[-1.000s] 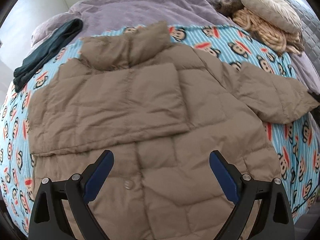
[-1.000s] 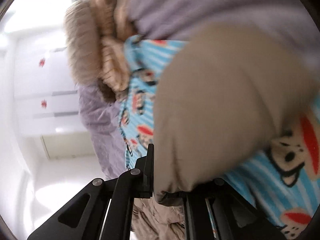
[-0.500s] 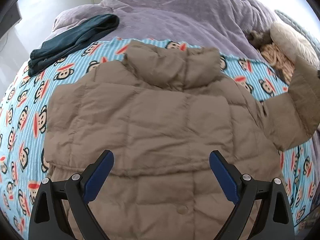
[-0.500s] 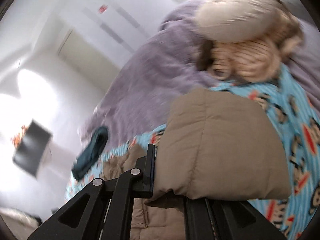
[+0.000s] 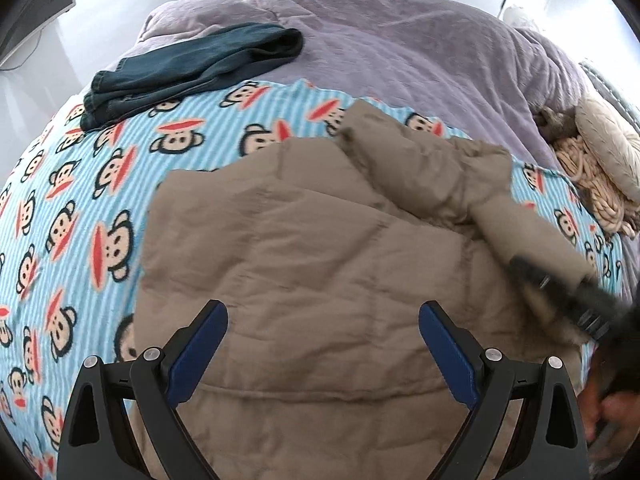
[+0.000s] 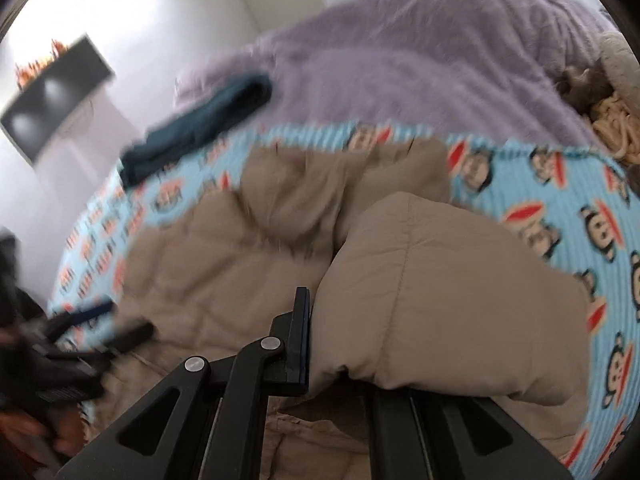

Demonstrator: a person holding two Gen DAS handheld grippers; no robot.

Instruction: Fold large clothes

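Observation:
A tan quilted puffer jacket (image 5: pixel 320 264) lies spread on the blue monkey-print blanket (image 5: pixel 92 184), collar toward the far side. My left gripper (image 5: pixel 323 336) hovers open above the jacket's lower body, nothing between its blue pads. My right gripper (image 6: pixel 340 344) is shut on the cuff end of the jacket's sleeve (image 6: pixel 448 288), which it carries lifted over the jacket body (image 6: pixel 224 264). In the left wrist view that sleeve (image 5: pixel 528 236) crosses the jacket's right side, with the right gripper (image 5: pixel 560 292) a dark blur at its end.
Folded dark blue jeans (image 5: pixel 188 68) lie at the blanket's far left edge. A purple duvet (image 5: pixel 400 44) covers the far half of the bed. A cream cushion (image 5: pixel 608 148) and knitted throw (image 5: pixel 596 192) sit at the right. A dark screen (image 6: pixel 56 96) stands by the wall.
The right gripper swung the sleeve from out at the side in over the jacket's body. The left gripper shifted sideways across the jacket, staying open.

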